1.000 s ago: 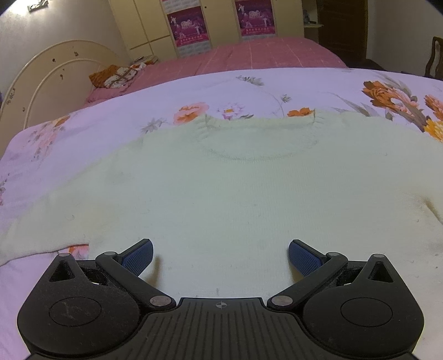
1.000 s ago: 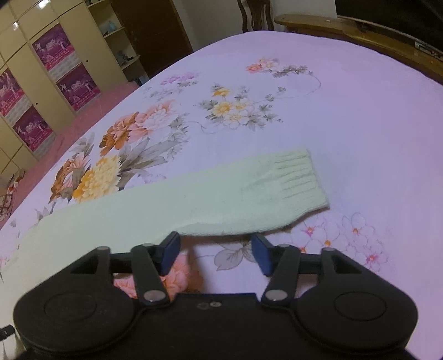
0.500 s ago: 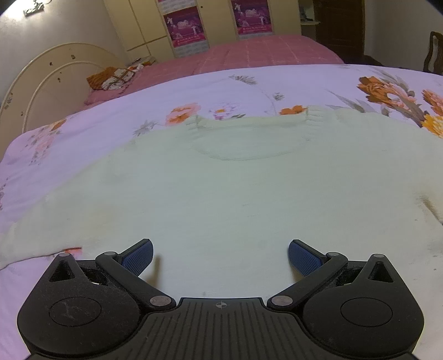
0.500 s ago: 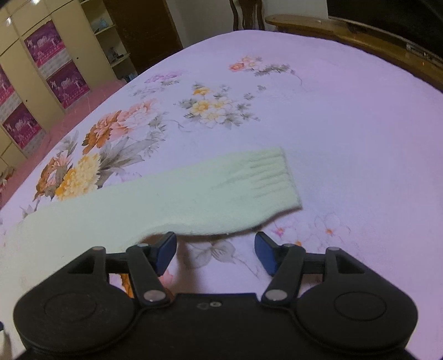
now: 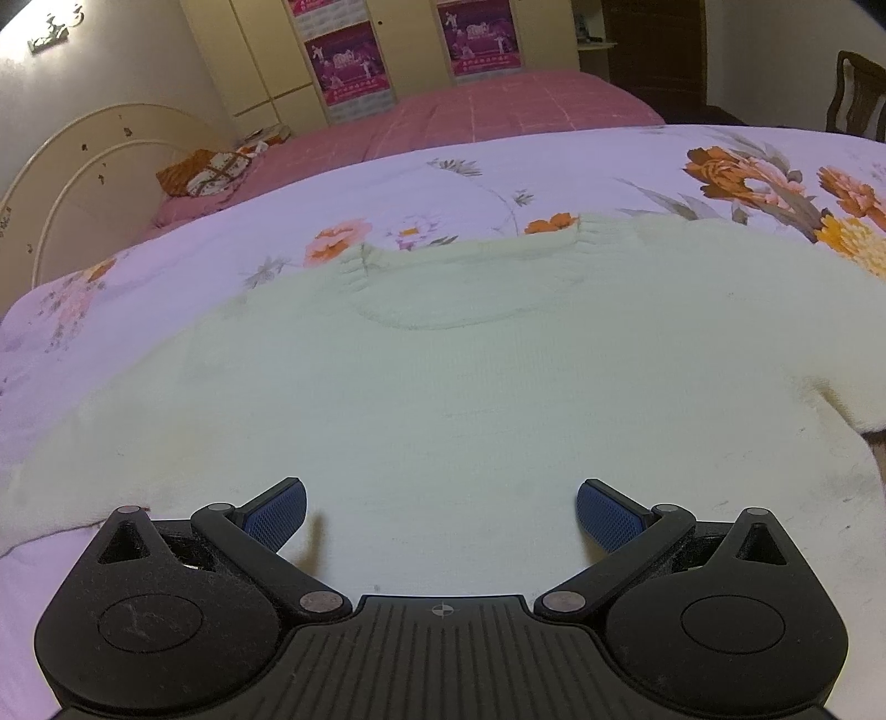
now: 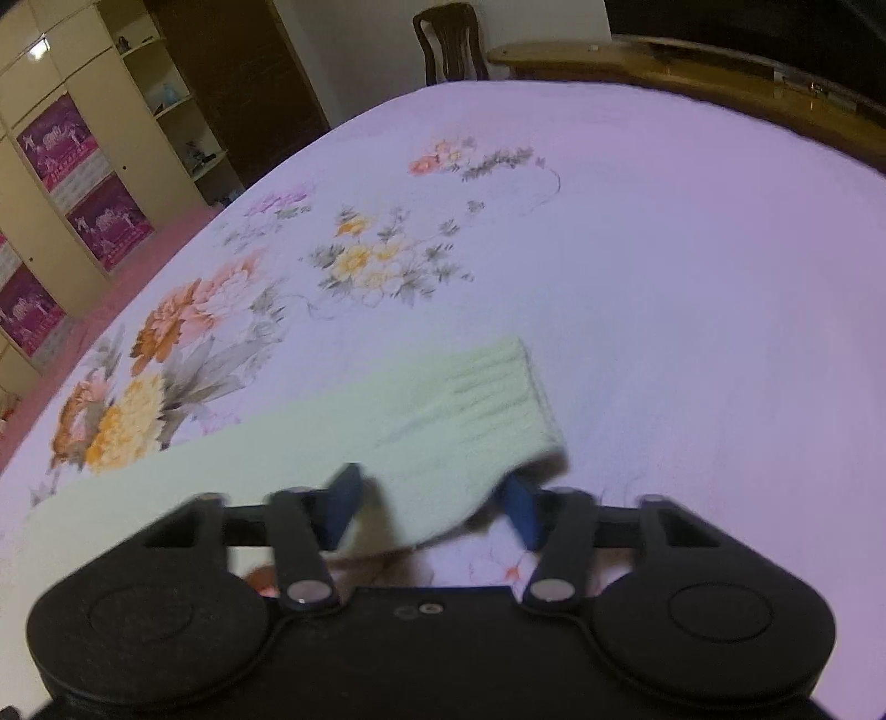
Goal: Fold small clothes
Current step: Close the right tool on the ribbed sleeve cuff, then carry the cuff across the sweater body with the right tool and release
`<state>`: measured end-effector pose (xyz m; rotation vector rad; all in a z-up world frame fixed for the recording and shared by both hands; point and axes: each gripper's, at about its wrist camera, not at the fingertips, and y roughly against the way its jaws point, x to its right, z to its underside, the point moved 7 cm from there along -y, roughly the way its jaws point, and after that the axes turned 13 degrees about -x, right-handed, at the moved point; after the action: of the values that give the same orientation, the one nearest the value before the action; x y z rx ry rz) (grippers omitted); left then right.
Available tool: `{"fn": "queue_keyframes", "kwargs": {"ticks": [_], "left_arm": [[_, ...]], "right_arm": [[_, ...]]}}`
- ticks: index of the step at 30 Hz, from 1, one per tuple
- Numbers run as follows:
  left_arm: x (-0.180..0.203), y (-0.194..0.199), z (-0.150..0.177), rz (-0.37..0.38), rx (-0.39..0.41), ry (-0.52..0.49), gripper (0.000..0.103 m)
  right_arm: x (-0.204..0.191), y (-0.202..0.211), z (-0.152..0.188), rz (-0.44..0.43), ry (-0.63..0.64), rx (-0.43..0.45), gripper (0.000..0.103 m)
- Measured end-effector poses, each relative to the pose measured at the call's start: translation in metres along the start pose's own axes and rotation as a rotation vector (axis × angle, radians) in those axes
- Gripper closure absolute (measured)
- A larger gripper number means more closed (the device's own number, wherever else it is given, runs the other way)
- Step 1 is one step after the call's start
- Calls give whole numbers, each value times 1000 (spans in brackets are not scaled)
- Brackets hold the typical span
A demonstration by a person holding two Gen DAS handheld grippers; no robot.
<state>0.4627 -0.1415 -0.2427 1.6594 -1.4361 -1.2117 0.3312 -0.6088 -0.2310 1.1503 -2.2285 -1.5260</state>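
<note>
A pale green knitted sweater (image 5: 443,399) lies flat on the floral bedspread (image 5: 498,166), neckline away from me. My left gripper (image 5: 440,507) is open and empty, hovering just above the sweater's lower body. In the right wrist view the sweater's sleeve (image 6: 387,421) stretches out with its ribbed cuff (image 6: 498,399) at the right. My right gripper (image 6: 432,507) is open, its blue pads on either side of the sleeve's near edge just behind the cuff; the fabric lies between the jaws, not clamped.
A pink bed (image 5: 470,111) and yellow wardrobes with posters (image 5: 343,61) stand beyond the bedspread. A rounded white headboard (image 5: 83,166) is at left. A wooden footboard (image 6: 720,77) and a chair (image 6: 448,39) are at the far side in the right view.
My right gripper has moved forward and up along the sleeve so the cuff end now sits between its open jaws. My left gripper has edged slightly forward over the sweater body.
</note>
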Motion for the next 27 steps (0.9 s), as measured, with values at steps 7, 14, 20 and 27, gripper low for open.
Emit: {"fn": "queue_keyframes", "kwargs": {"ticks": [7, 14, 20, 27], "left_arm": [[-9, 0, 2, 12, -2, 1, 0], [-24, -6, 9, 19, -11, 24, 0], [-36, -7, 9, 26, -7, 24, 0], [-52, -8, 5, 25, 2, 31, 0]], "right_arm": [[0, 0, -1, -12, 31, -5, 94], [3, 5, 5, -35, 19, -12, 70], [-13, -4, -5, 3, 57, 19, 98], [-79, 26, 11, -141, 149, 48, 99]]}}
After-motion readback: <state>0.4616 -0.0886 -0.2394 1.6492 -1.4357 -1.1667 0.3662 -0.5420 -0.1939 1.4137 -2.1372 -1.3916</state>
